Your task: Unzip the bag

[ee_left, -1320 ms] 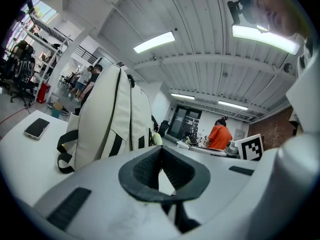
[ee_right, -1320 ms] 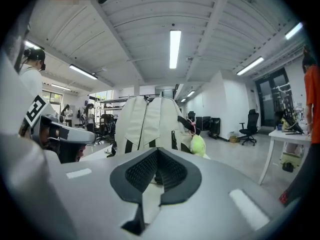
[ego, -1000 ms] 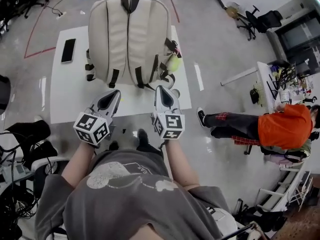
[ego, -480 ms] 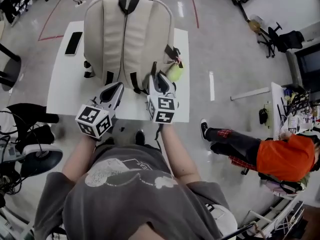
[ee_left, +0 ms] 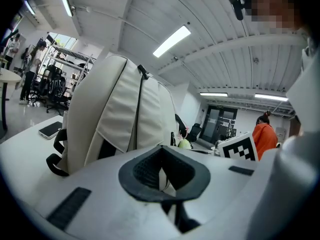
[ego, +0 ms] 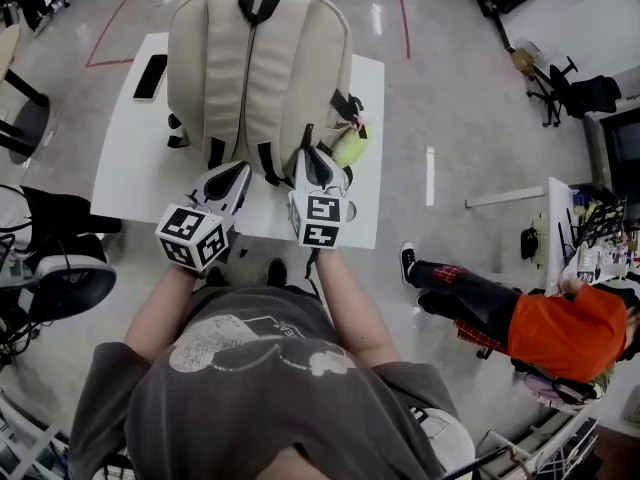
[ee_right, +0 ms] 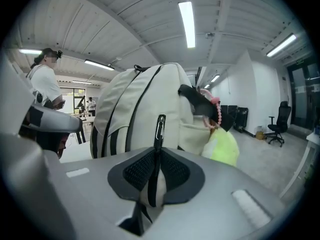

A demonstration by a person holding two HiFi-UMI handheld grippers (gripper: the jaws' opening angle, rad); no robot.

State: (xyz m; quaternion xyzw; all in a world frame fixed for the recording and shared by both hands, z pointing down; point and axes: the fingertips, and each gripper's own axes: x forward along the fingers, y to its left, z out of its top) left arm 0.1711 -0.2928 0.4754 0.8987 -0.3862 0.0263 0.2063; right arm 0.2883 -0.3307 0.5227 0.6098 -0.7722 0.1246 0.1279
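Note:
A cream backpack (ego: pixel 255 68) with black straps lies on the white table (ego: pixel 130 168), its bottom end toward me. My right gripper (ego: pixel 312 158) is at that bottom edge, shut on a thin black strap (ee_right: pixel 160 126) with a clip at its tip, which runs up between the pads. The left gripper (ego: pixel 232 176) sits just short of the bag's lower left, shut with nothing between its fingers. In the left gripper view the backpack (ee_left: pixel 120 114) rises close ahead. Which zipper the strap belongs to is hidden.
A yellow-green pouch (ego: pixel 349 146) and a pink bead charm (ee_right: pixel 218 115) hang at the bag's right side. A black phone (ego: pixel 150 76) lies on the table's far left. A person in orange (ego: pixel 560 328) sits at the right; a black chair (ego: pixel 60 288) stands at the left.
The right gripper moved forward from the table's near edge to the bag's bottom and closed on the black strap. The left gripper edged closer to the bag.

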